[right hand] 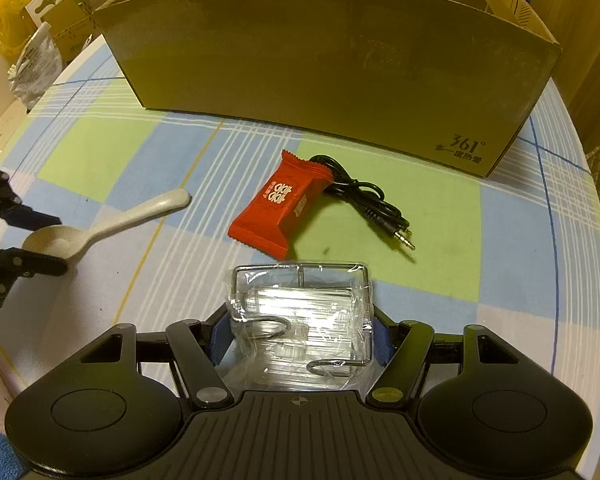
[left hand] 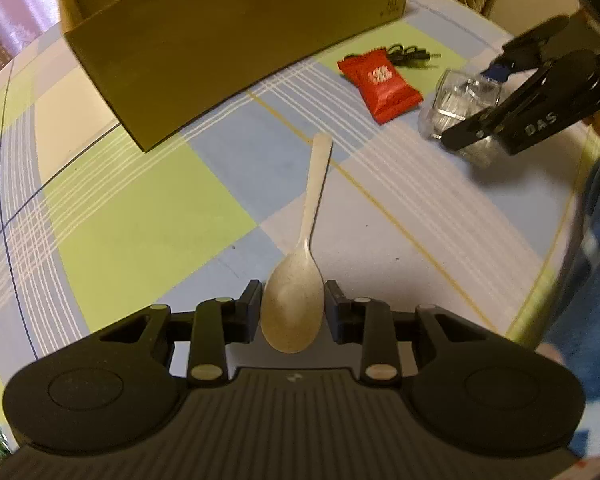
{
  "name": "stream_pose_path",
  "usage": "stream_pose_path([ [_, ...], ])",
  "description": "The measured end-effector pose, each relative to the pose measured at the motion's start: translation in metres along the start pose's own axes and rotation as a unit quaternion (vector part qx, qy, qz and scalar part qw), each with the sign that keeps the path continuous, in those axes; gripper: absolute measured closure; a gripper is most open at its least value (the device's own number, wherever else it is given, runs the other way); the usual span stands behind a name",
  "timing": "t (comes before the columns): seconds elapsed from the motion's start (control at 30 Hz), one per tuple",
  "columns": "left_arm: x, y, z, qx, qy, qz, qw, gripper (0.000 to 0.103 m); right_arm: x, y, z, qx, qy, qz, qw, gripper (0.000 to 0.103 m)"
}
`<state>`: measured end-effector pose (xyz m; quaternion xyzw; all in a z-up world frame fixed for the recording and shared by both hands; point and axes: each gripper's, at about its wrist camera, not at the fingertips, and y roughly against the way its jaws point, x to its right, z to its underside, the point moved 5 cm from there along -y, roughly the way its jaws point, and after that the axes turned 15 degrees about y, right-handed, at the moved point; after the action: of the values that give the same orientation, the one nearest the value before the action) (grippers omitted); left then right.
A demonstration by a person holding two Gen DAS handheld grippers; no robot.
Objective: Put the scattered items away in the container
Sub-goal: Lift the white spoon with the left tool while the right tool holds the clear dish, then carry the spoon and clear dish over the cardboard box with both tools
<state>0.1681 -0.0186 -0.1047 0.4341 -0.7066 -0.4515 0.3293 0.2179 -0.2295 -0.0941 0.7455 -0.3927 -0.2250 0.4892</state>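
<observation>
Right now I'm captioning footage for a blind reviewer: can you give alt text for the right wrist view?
The right gripper straddles a clear plastic-wrapped box on a plaid tablecloth. Ahead lie a red snack packet, a black audio cable and an open cardboard box; at left, the left gripper brackets a cream spoon.

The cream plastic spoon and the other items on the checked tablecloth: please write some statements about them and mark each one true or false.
1. The bowl of the cream plastic spoon lies between the fingers of the left gripper. True.
2. The red snack packet is inside the brown cardboard box. False: it lies on the tablecloth before the box.
3. The right gripper is around the clear plastic-wrapped pack. True.
4. The black audio cable lies on the spoon. False: it lies beside the packet.
</observation>
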Motion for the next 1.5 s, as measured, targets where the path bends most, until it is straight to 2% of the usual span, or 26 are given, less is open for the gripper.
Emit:
stream_pose_path([
  [0.53, 0.006, 0.031, 0.0, 0.046, 0.062, 0.02, 0.9968, 0.075, 0.007, 0.015, -0.003, 0.037, -0.016, 0.029, 0.999, 0.04],
  [0.9, 0.01, 0.064, -0.016, 0.083, 0.078, 0.013, 0.9933, 0.075, 0.011, 0.044, -0.005, 0.064, -0.051, 0.013, 0.997, 0.04],
  [1.2, 0.023, 0.091, -0.042, 0.122, 0.085, 0.018, 0.9887, 0.075, 0.021, 0.085, -0.022, 0.098, -0.045, 0.03, 0.994, 0.04],
  [1.5, 0.025, 0.114, -0.099, 0.168, 0.1, 0.024, 0.9804, 0.075, 0.042, 0.117, -0.064, 0.134, -0.028, 0.056, 0.989, 0.04],
])
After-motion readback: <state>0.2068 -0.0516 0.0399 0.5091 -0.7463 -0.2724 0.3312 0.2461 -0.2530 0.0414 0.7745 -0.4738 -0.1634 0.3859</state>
